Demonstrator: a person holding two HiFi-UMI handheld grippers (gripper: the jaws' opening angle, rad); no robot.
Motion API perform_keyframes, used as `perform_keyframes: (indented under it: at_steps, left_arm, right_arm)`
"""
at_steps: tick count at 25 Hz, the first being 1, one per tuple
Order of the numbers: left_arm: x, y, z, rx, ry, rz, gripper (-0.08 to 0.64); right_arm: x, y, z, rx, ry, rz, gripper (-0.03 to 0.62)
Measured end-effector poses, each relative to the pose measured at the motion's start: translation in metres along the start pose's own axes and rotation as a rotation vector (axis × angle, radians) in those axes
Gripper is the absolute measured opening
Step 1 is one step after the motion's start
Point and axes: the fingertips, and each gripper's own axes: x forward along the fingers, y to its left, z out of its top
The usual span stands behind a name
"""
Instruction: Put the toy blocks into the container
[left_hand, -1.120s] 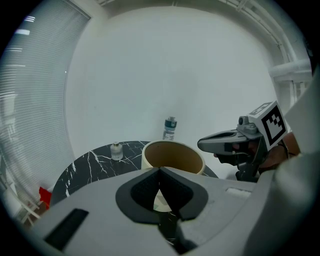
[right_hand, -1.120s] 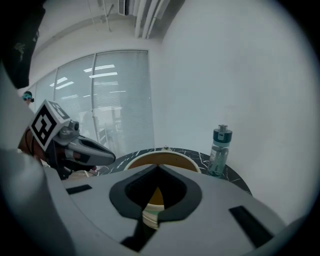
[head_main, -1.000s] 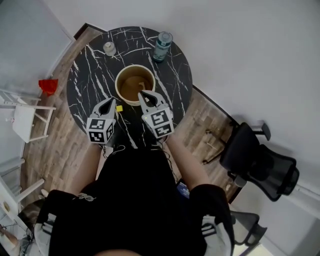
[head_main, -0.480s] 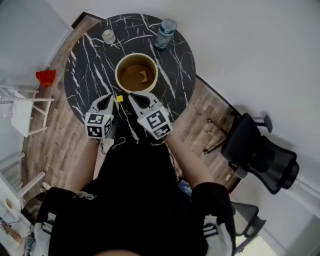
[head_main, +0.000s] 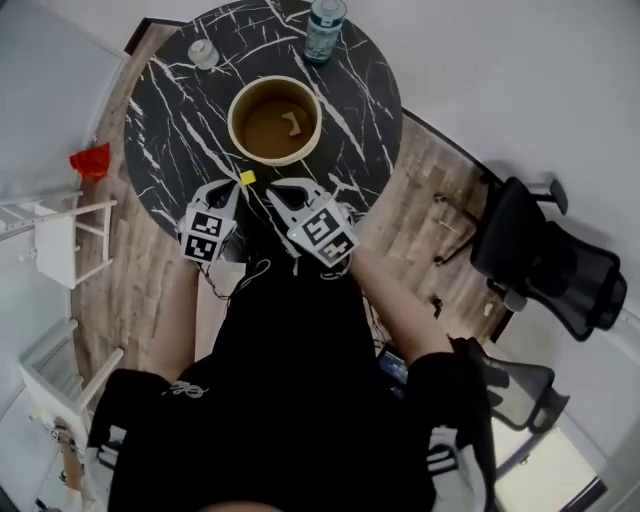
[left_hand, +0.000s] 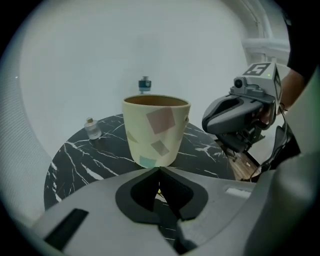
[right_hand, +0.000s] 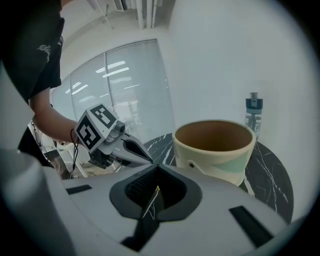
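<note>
left tongs (head_main: 232, 190), right tongs (head_main: 274, 188) both closed, empty; yellow block (head_main: 247, 177) between tips, near container (head_main: 274, 120).

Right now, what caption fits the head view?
Left gripper and right gripper, both shut, near a yellow block beside the cream container.

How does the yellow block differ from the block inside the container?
The yellow block lies on the table, outside the container; the pale block lies inside it. The yellow block is bright yellow; the pale block is whitish tan, close to the container's inner colour. The yellow block looks square from above; the pale block looks longer and bent. Both are small.
</note>
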Motion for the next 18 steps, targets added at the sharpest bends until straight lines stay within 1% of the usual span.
perform_keyframes:
  at_steps: [3,8,10,13,15,18]
  left_arm:
    - [0.010,-0.004,-0.008,0.095,0.032,-0.056,0.000]
    - [0.026,-0.008,-0.018,0.230,0.086,-0.135,0.005]
    - [0.032,-0.011,-0.023,0.273,0.115,-0.174,0.076]
    - [0.047,-0.012,-0.036,0.337,0.164,-0.210,0.143]
    - [0.056,-0.010,-0.043,0.372,0.193,-0.222,0.170]
    - [0.067,-0.011,-0.048,0.396,0.219,-0.240,0.186]
  right_arm:
    - [0.000,-0.003,-0.014,0.027,0.033,-0.025,-0.003]
    - [0.000,-0.007,-0.032,0.081,0.054,-0.107,-0.003]
    - [-0.001,-0.008,-0.036,0.101,0.053,-0.143,-0.003]
    - [-0.005,-0.011,-0.038,0.130,0.036,-0.192,-0.003]
    - [-0.010,-0.012,-0.038,0.147,0.022,-0.222,-0.003]
    - [-0.019,-0.013,-0.041,0.168,0.014,-0.265,-0.003]
